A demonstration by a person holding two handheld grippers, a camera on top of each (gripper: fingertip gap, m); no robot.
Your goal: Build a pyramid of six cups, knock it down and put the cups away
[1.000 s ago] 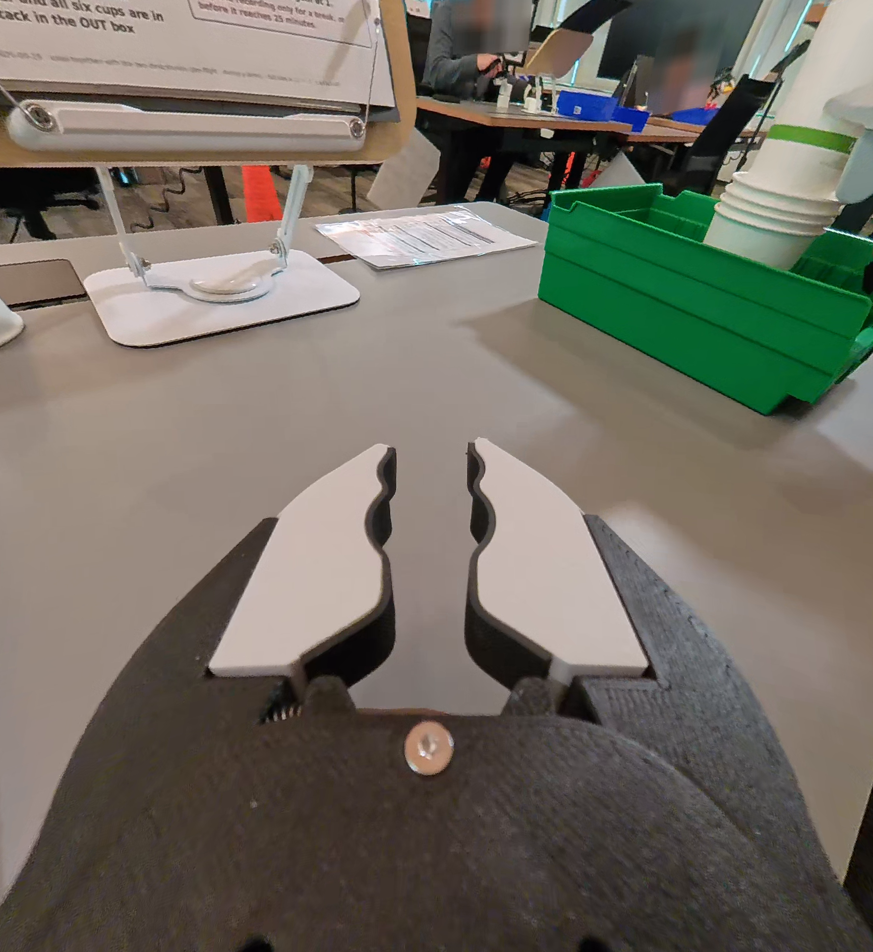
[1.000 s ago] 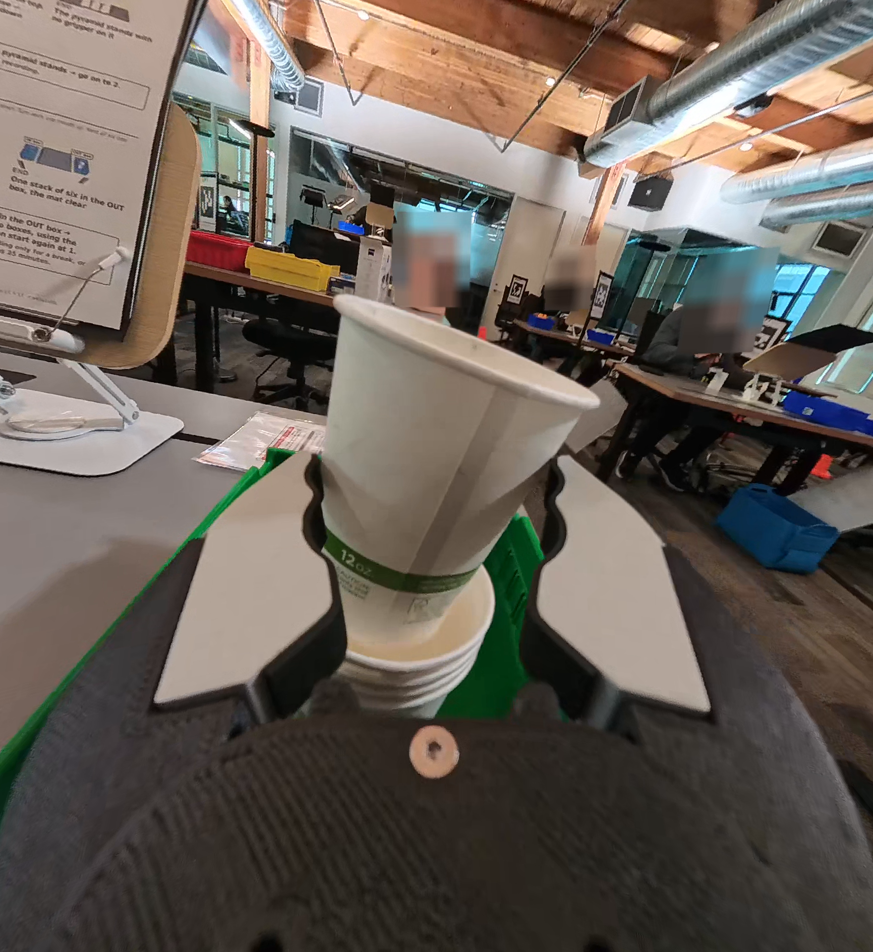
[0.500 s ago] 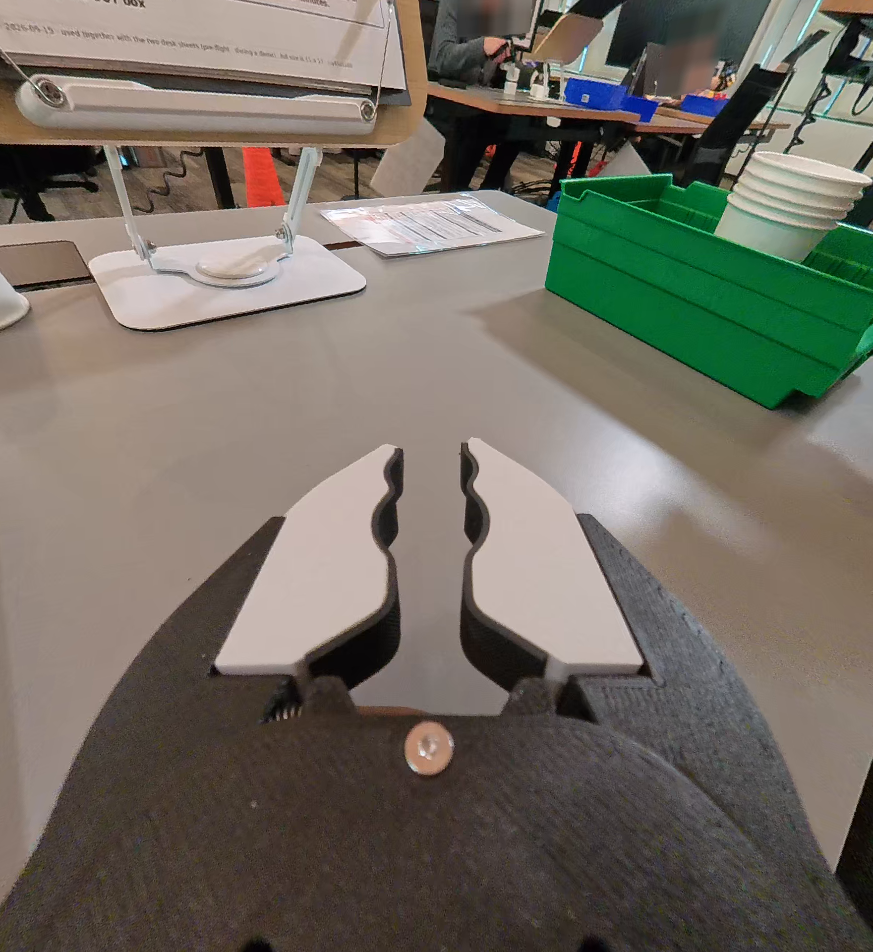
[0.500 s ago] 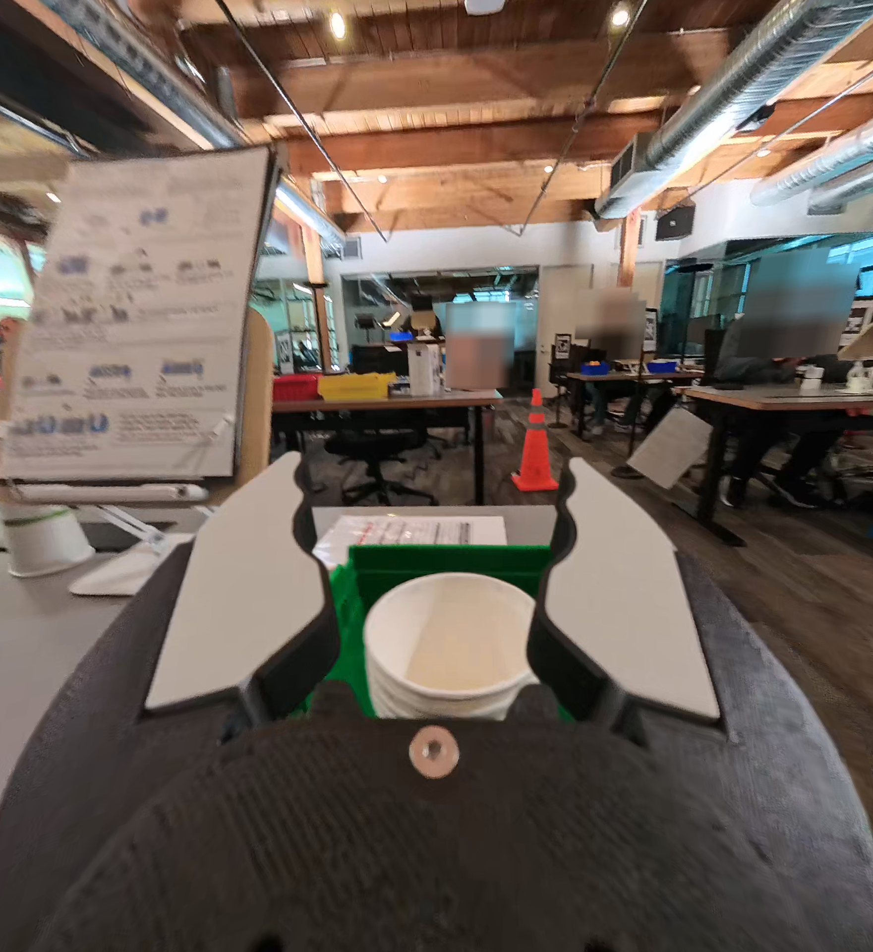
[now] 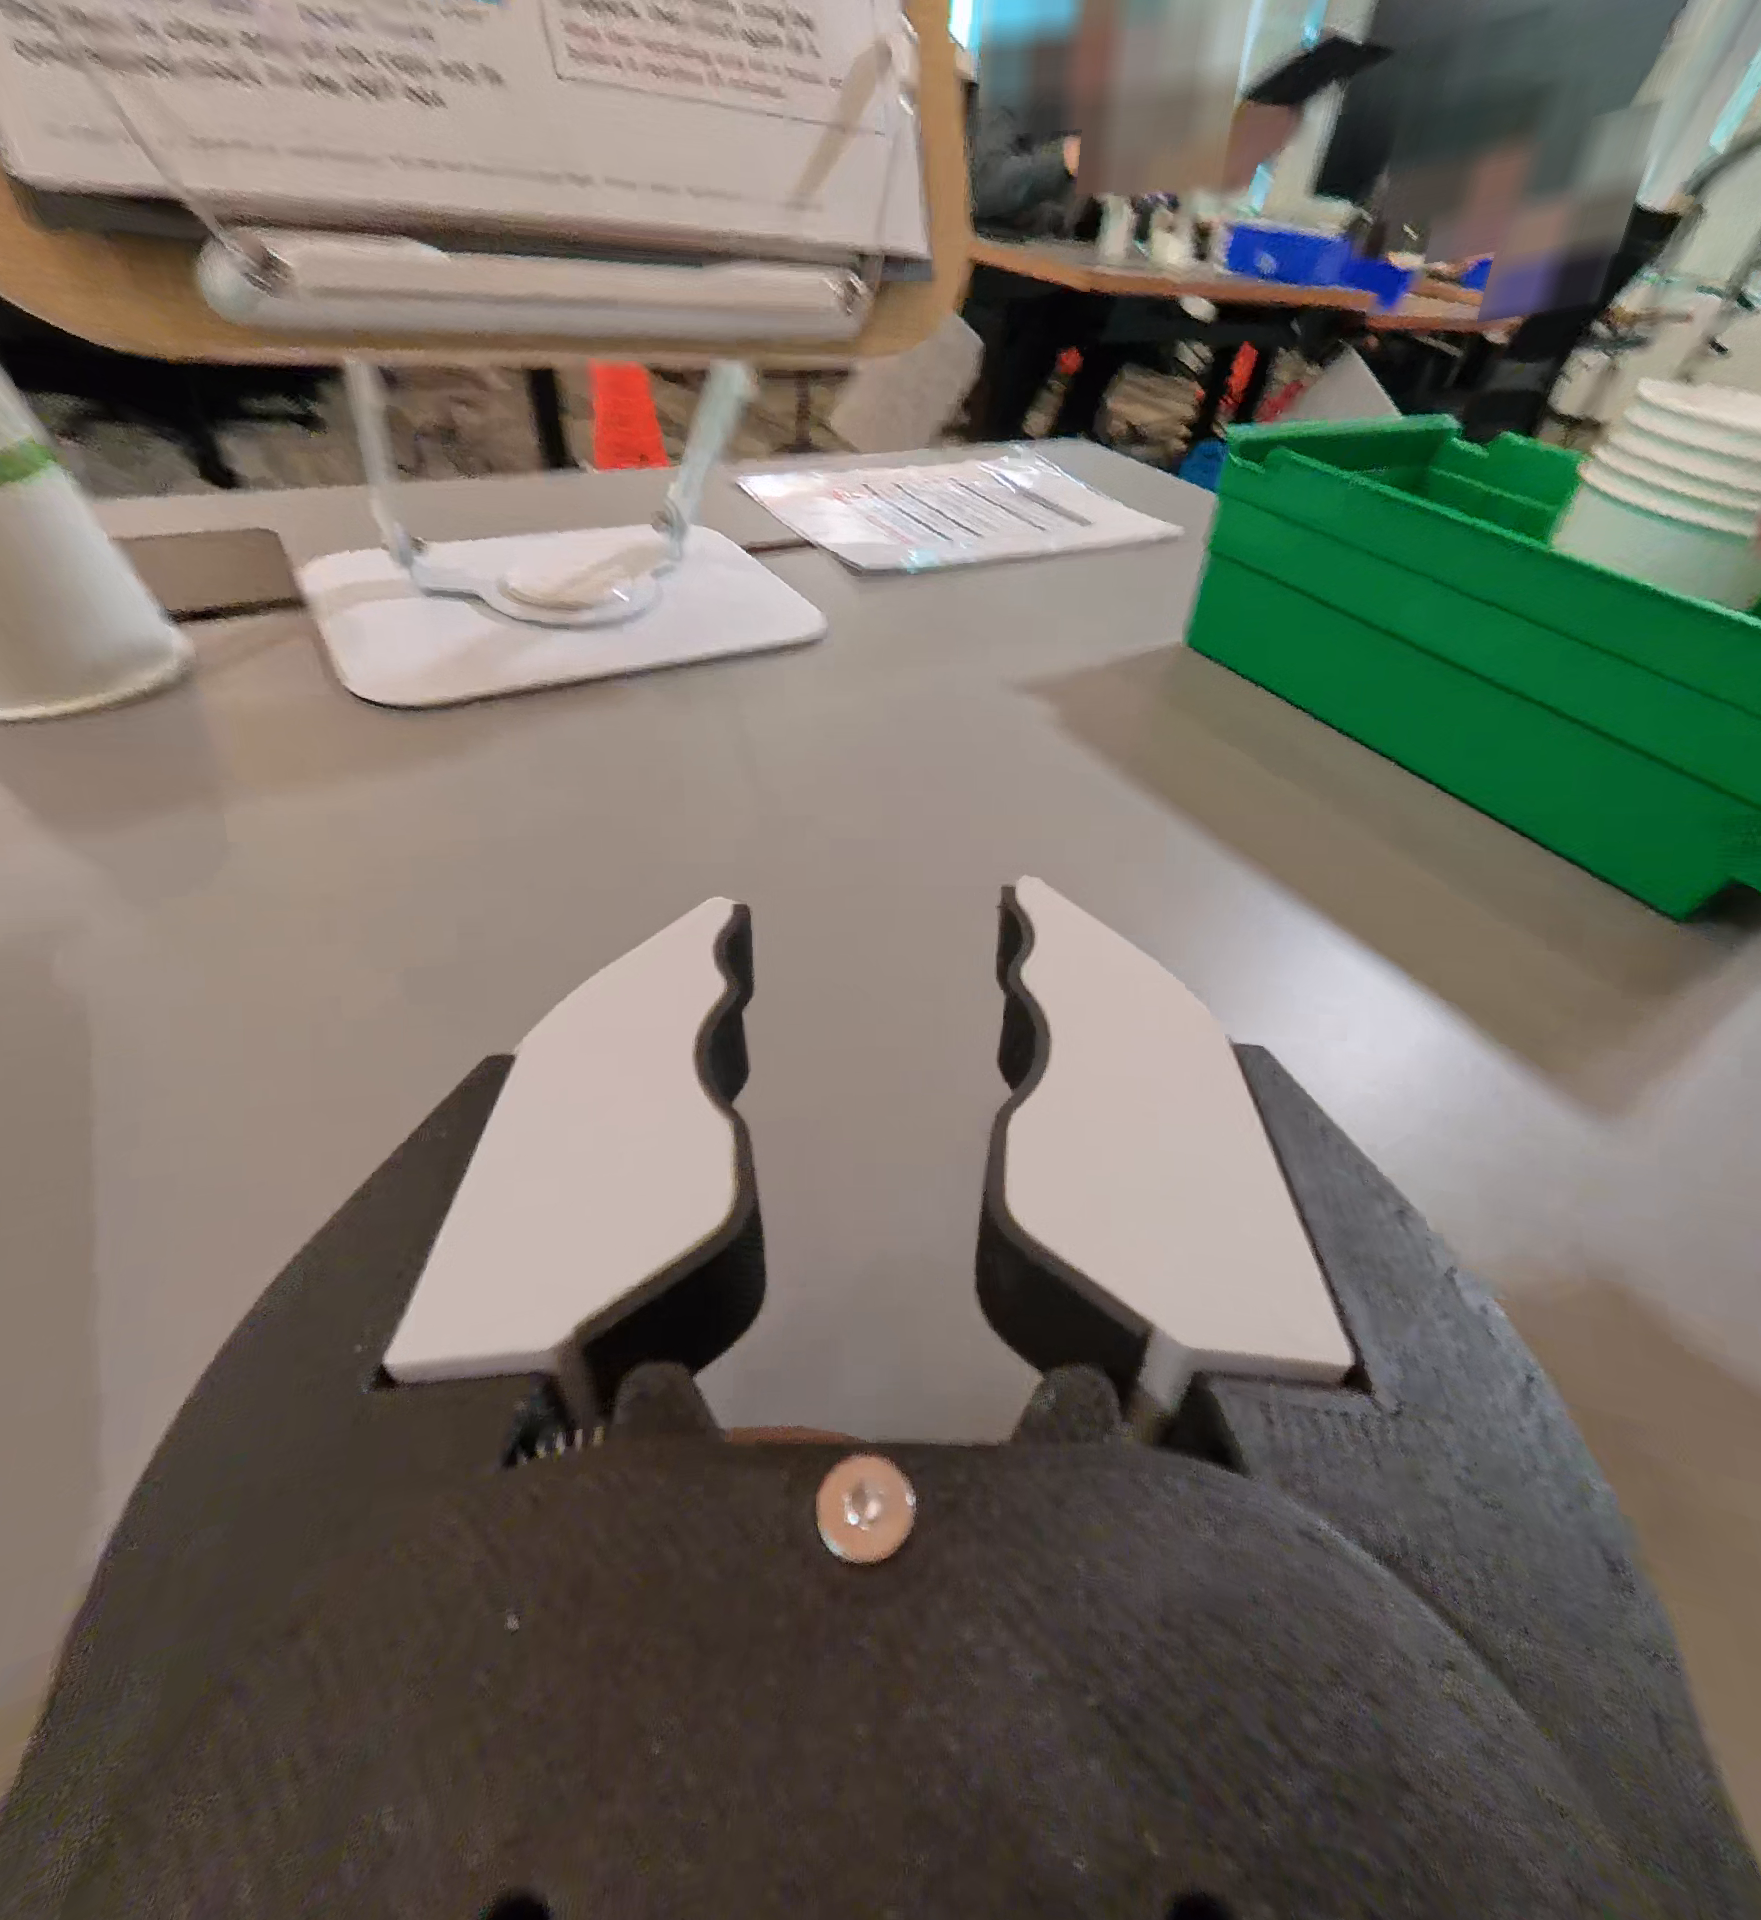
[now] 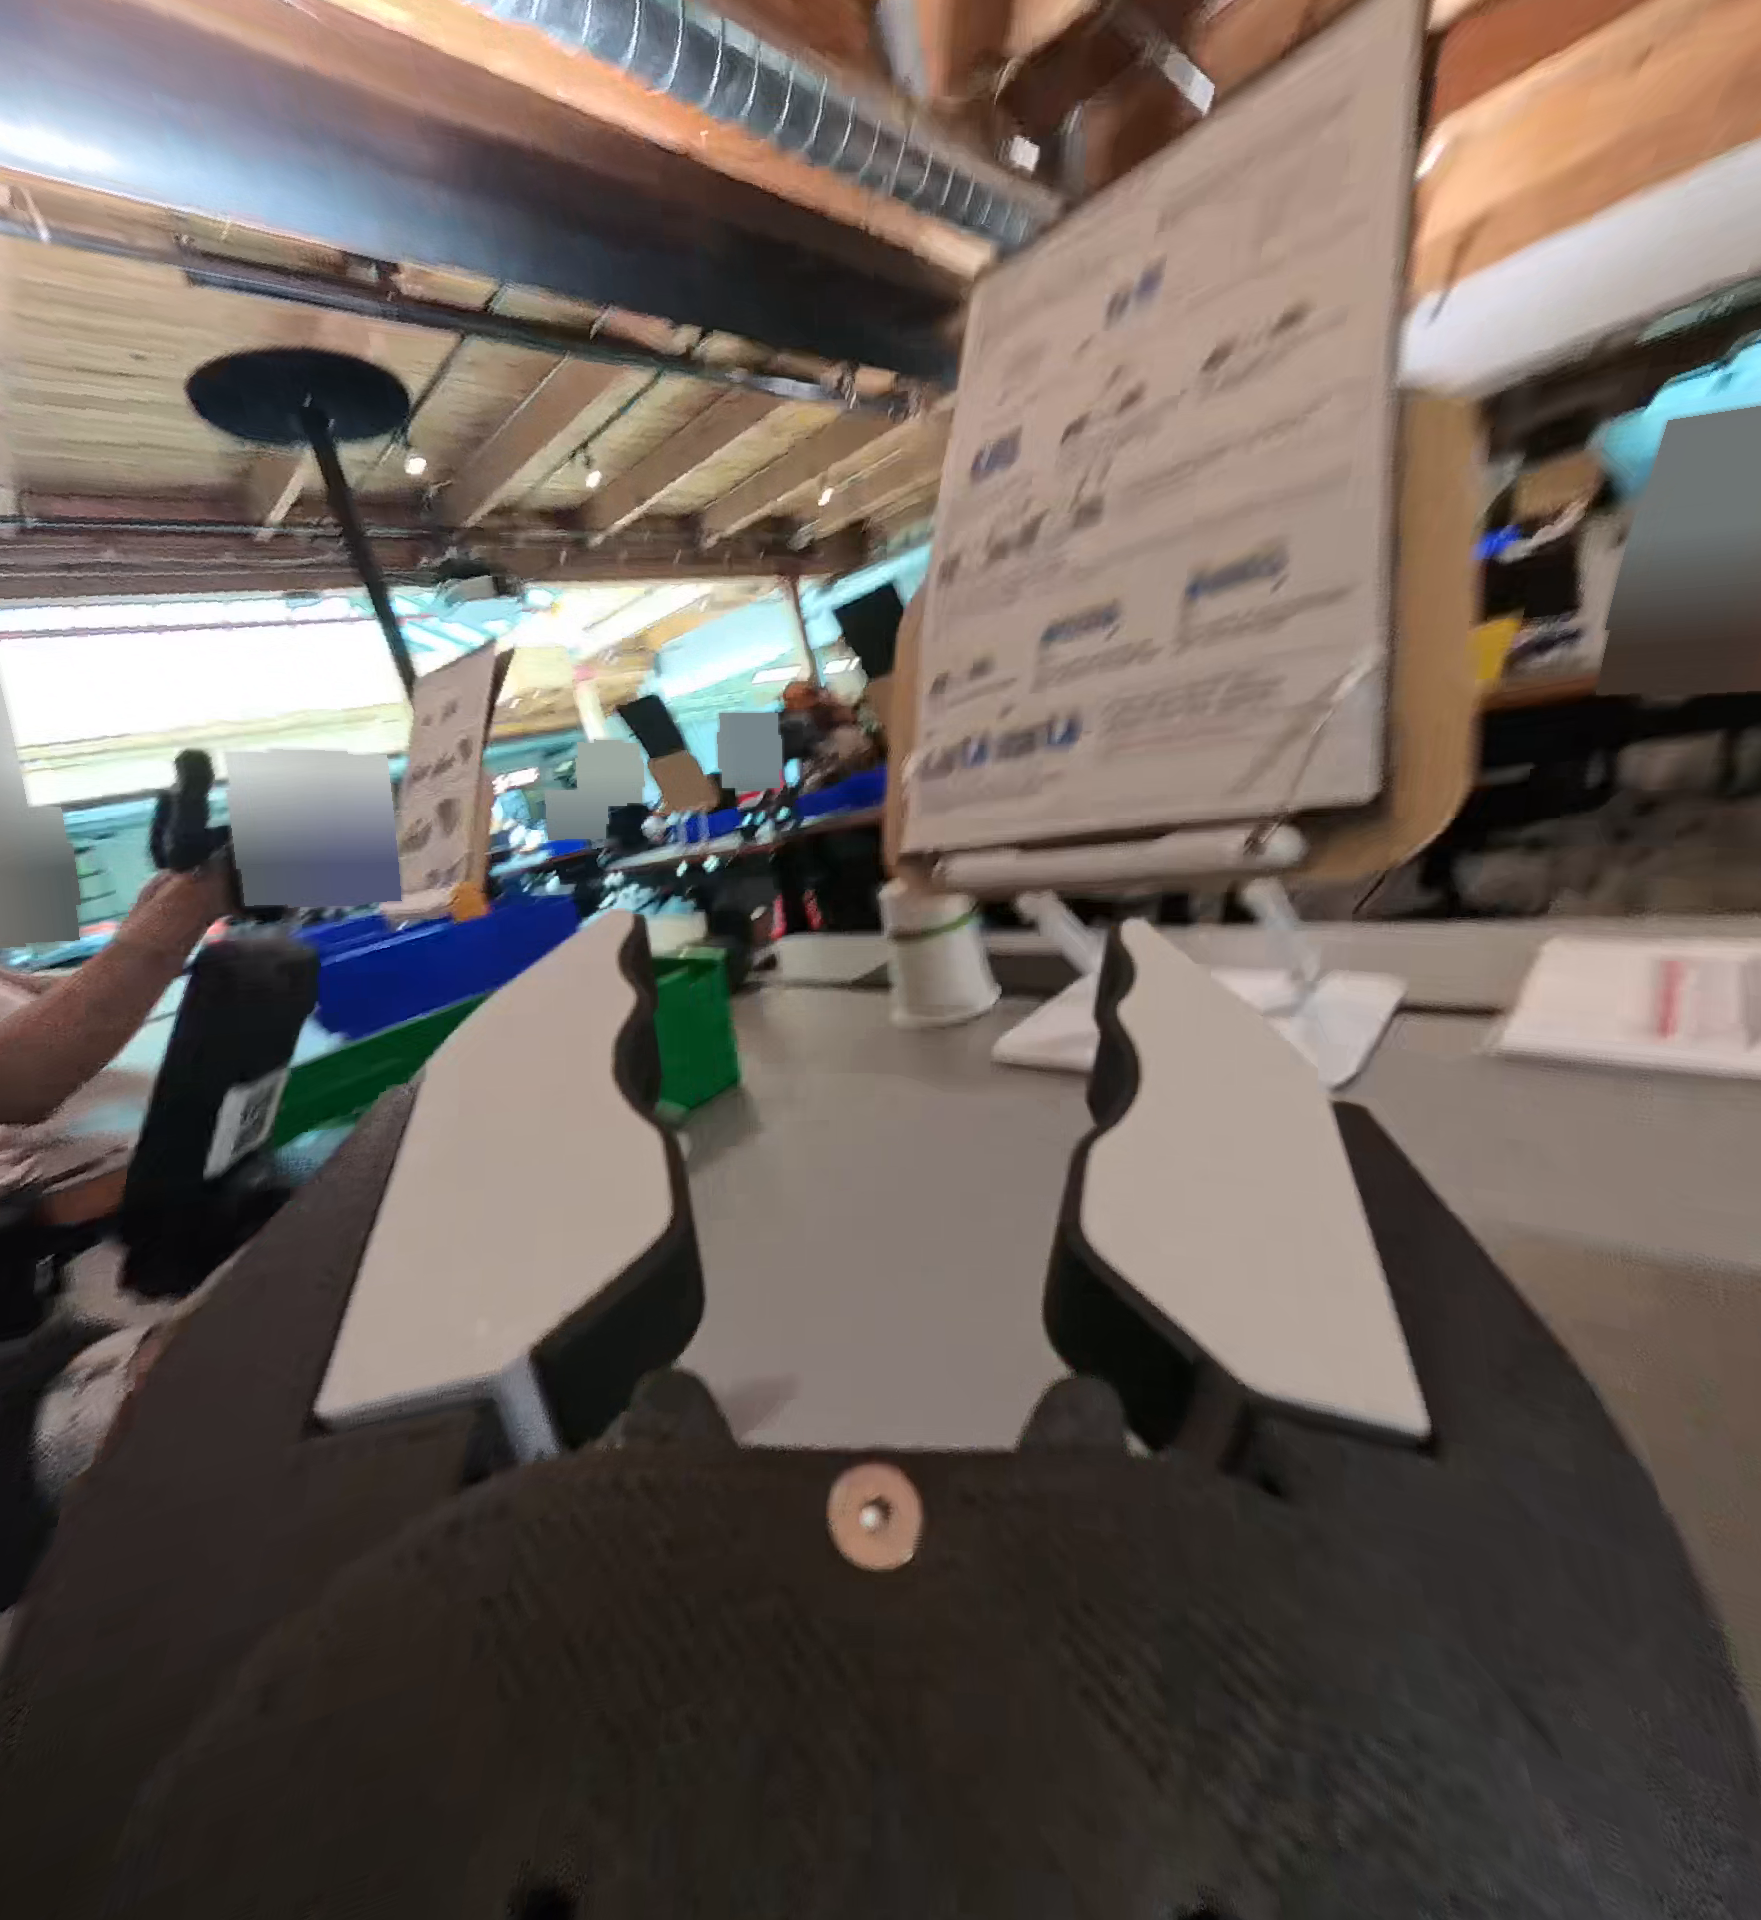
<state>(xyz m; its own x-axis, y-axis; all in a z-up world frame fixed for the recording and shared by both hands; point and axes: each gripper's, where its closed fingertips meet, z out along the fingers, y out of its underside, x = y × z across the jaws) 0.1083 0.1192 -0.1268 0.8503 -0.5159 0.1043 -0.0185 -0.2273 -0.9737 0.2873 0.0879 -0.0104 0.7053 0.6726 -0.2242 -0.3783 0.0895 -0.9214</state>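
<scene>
Grey table (image 5: 855,790): left gripper (image 5: 874,925) parted, empty; right gripper (image 6: 871,940) wide, empty. Risk: inverted paper cup (image 5: 14,582) beside document stand (image 5: 543,613) tips if nudged.

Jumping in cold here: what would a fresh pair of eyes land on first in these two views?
First the bright green plastic bin at the right of the grey table, with a stack of white paper cups standing in it. Next, the tilted document stand holding printed sheets at the table's far edge, an upside-down white paper cup with a green band to its left. Both the left gripper and right gripper are open and empty above bare tabletop.
</scene>
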